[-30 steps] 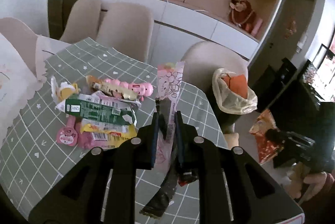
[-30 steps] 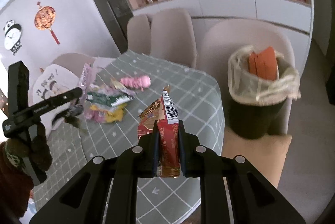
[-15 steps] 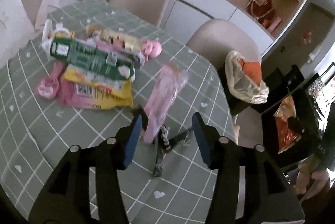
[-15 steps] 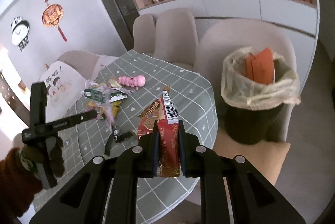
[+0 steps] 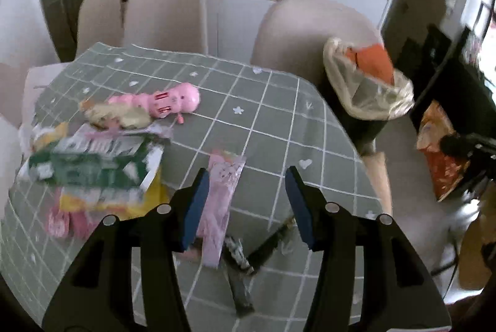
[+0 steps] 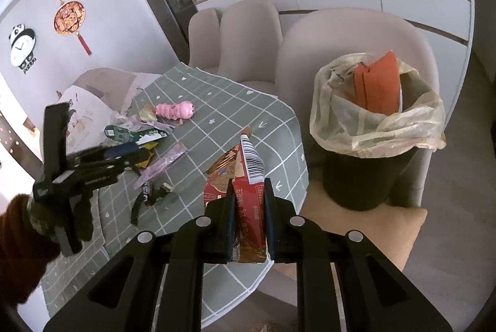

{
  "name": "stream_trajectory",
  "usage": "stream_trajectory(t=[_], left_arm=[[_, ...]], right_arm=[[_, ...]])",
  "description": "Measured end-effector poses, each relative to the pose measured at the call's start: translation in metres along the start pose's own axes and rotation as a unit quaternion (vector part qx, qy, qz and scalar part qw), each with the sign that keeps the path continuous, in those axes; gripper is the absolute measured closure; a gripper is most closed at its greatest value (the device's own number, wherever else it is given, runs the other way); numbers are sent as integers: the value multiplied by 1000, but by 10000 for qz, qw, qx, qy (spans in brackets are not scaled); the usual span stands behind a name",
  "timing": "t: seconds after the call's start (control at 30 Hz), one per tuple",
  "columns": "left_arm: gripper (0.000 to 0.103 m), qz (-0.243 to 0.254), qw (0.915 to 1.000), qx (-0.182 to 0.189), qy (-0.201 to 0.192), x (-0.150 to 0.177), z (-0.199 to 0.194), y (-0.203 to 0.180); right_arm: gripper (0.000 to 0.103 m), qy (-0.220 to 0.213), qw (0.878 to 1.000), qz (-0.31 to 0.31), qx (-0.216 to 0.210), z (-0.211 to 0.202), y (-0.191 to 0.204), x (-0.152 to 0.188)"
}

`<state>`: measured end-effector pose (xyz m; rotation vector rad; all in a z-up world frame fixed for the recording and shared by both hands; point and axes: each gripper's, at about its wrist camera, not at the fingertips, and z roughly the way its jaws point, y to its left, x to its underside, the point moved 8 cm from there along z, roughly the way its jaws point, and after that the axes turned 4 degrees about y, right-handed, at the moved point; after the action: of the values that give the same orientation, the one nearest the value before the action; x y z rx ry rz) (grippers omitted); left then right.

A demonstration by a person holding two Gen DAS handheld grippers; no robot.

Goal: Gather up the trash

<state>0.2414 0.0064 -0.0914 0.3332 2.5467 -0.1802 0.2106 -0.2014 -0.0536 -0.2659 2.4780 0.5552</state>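
Right wrist view: right gripper [image 6: 248,208] pinched tight on red snack wrapper [image 6: 245,177], lined bin [image 6: 376,127] ahead-right of its fingers. Left gripper [image 5: 245,204] jaws apart, holding nothing; pink wrapper [image 5: 218,204] lies on table [image 5: 279,121] against its left finger, dark scraps [image 5: 238,251] just below. Risk, imo: wrapper's floppy, could catch bin liner & miss; other trash may slide off the cloth.
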Motion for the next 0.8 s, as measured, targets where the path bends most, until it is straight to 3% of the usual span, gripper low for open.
stream_trajectory(t=[0.17, 0.23, 0.27, 0.3, 0.47, 0.63, 0.8], left_arm=[[59, -168, 9953, -416, 858, 14, 48, 22], [67, -361, 9936, -496, 954, 18, 52, 30], [83, -434, 9934, -459, 958, 18, 50, 32], [87, -533, 9931, -402, 965, 18, 46, 34], [88, -815, 9964, -210, 129, -12, -20, 29], [86, -810, 9930, -372, -775, -53, -91, 12], [85, -1009, 9893, -109, -1053, -75, -114, 3]], right_arm=[[86, 55, 9999, -92, -40, 3, 0, -1], [86, 70, 9999, -122, -36, 3, -1, -2], [86, 68, 9999, -126, -35, 3, -1, -3], [86, 51, 9999, -123, -34, 2, -1, -4], [86, -189, 9996, -177, -75, -16, 4, -19], [86, -548, 9979, -286, -166, -40, 16, -44], [86, -778, 9957, -441, -229, -60, 23, -57]])
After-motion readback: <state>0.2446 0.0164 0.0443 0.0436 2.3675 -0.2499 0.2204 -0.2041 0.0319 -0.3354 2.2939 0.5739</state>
